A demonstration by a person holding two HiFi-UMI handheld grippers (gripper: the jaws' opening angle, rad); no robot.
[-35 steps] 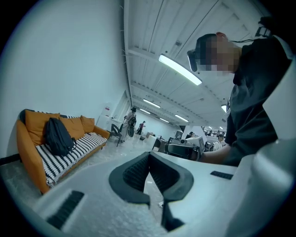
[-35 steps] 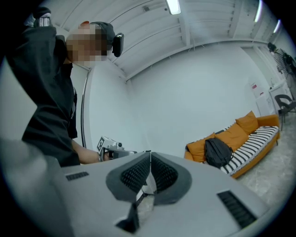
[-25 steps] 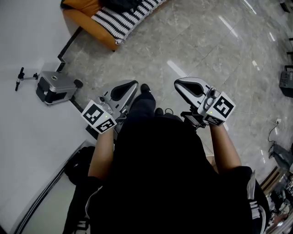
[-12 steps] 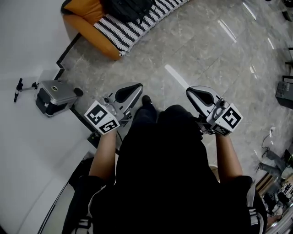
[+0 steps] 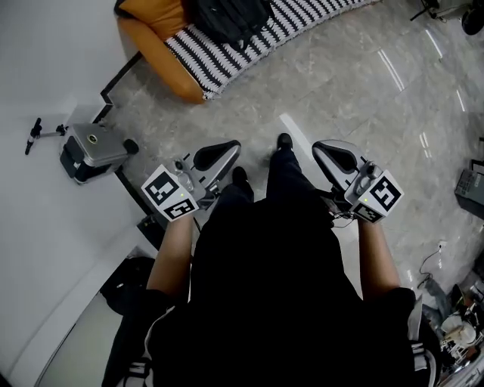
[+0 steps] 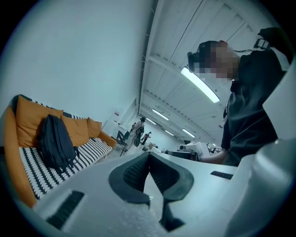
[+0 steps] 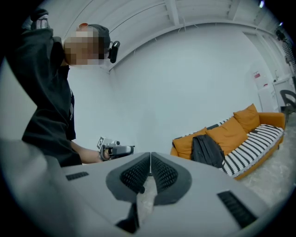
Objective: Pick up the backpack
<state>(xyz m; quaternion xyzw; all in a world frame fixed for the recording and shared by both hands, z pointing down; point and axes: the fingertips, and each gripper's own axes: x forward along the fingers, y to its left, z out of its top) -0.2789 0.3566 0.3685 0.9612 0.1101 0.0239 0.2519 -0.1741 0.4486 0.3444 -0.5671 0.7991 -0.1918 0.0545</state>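
Observation:
A black backpack (image 5: 229, 17) stands upright on an orange sofa (image 5: 155, 41) with a black-and-white striped seat, at the top of the head view. It leans against the orange cushions in the left gripper view, backpack (image 6: 55, 142), and in the right gripper view, backpack (image 7: 208, 151). My left gripper (image 5: 227, 147) and right gripper (image 5: 324, 147) are held level in front of the person, well short of the sofa. Both are shut with nothing between the jaws, as the left gripper (image 6: 149, 155) and right gripper (image 7: 150, 155) show in their own views.
A grey machine (image 5: 94, 147) with a handle sits on the floor by the white wall at left. A black bag (image 5: 128, 280) lies by the person's left side. Boxes and cables (image 5: 470, 181) lie at the right edge. Grey marble floor (image 5: 340, 83) stretches between me and the sofa.
The person has walked toward the sofa; the sofa and backpack have come further into the head view. Both grippers moved along with the person and stayed shut.

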